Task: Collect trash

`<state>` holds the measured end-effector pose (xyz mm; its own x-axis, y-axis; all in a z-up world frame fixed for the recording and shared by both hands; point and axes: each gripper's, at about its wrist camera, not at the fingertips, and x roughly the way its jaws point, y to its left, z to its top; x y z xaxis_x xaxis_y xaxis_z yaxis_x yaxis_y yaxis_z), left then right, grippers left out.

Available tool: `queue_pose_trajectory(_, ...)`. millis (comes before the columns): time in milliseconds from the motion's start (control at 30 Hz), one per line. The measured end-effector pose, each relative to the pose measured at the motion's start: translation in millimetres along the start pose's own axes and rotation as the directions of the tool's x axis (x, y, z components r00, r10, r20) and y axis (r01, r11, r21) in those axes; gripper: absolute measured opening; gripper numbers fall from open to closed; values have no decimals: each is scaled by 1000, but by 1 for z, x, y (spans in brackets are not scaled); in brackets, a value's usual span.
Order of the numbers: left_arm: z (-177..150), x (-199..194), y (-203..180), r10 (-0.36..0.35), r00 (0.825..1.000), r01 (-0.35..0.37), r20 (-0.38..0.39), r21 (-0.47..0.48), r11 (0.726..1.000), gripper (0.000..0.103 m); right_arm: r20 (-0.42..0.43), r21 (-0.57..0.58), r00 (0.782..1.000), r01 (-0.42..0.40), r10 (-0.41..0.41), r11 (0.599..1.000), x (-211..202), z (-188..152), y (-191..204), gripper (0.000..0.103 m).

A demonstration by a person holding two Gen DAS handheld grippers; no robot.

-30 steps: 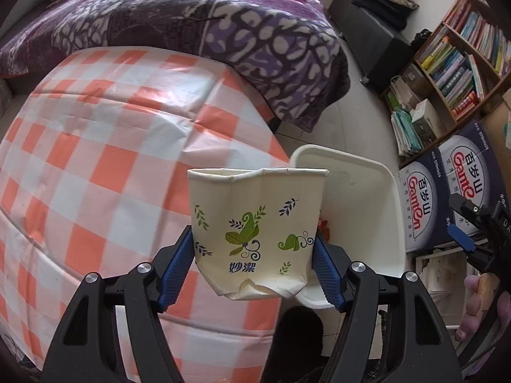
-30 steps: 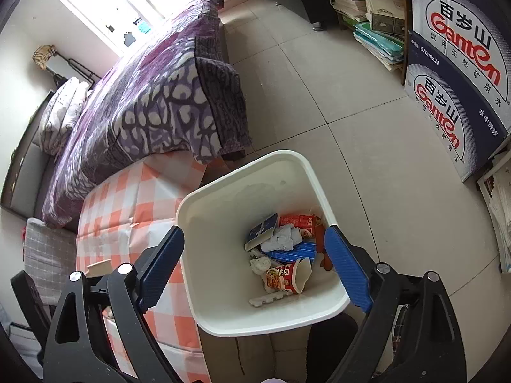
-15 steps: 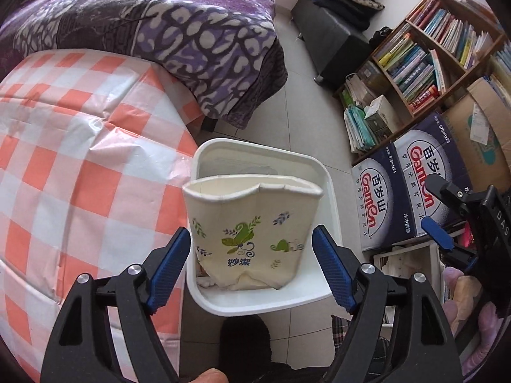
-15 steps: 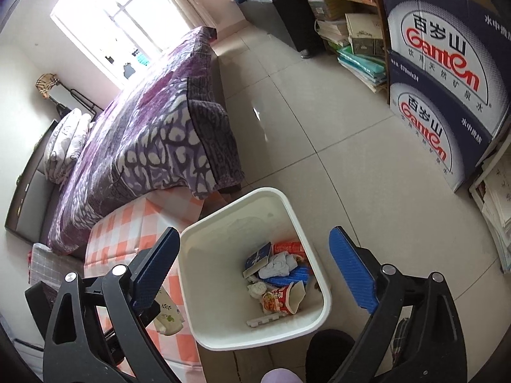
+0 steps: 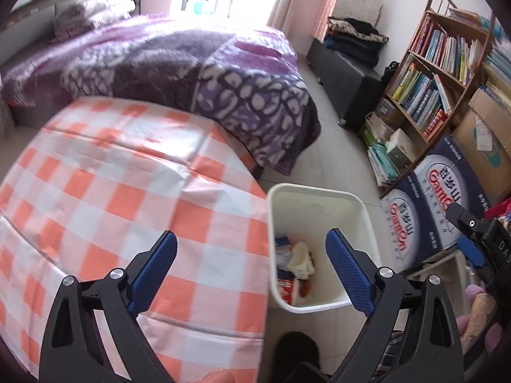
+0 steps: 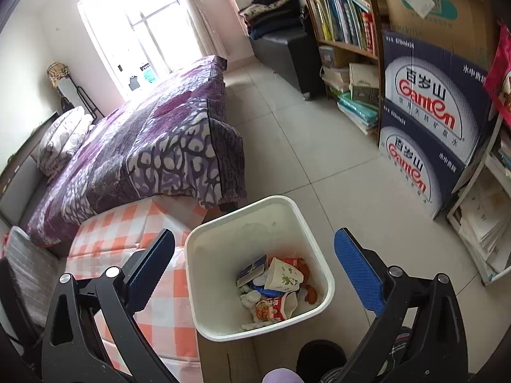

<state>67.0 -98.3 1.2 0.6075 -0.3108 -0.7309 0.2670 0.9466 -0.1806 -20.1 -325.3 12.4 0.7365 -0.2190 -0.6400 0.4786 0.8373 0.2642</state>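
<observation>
A white trash bin (image 5: 367,223) (image 6: 316,233) stands on the floor beside the orange checked table (image 5: 127,198) (image 6: 127,229). The paper cup with green leaf print (image 6: 282,276) lies inside the bin on several wrappers; in the left wrist view it shows as a pale shape (image 5: 300,257). My left gripper (image 5: 250,257) is open and empty above the table's edge and the bin. My right gripper (image 6: 254,261) is open and empty above the bin. The right gripper also shows at the right edge of the left wrist view (image 5: 472,239).
A bed with a purple cover (image 5: 191,70) (image 6: 153,146) is behind the table. A bookshelf (image 5: 440,73) and stacked blue water cartons (image 6: 428,121) line the right side. A dark bench (image 6: 284,51) stands by the far wall. Tiled floor (image 6: 335,172) surrounds the bin.
My left gripper opened and the paper cup dropped into the bin. The left gripper has swung back towards the table. The right gripper has risen a little.
</observation>
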Motion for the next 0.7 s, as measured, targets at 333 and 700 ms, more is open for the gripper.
queue_pose_trajectory(333,-26,-46,62,266,945,-256,192,-75,964,96,126,-233,991,63,-34,971,-20,-53,81,96)
queue_pose_trajectory(700,-40,-50,89,324,931,-305,169,-128,944,96,78,-249,996,-25,45,968,-5,-70,101,96)
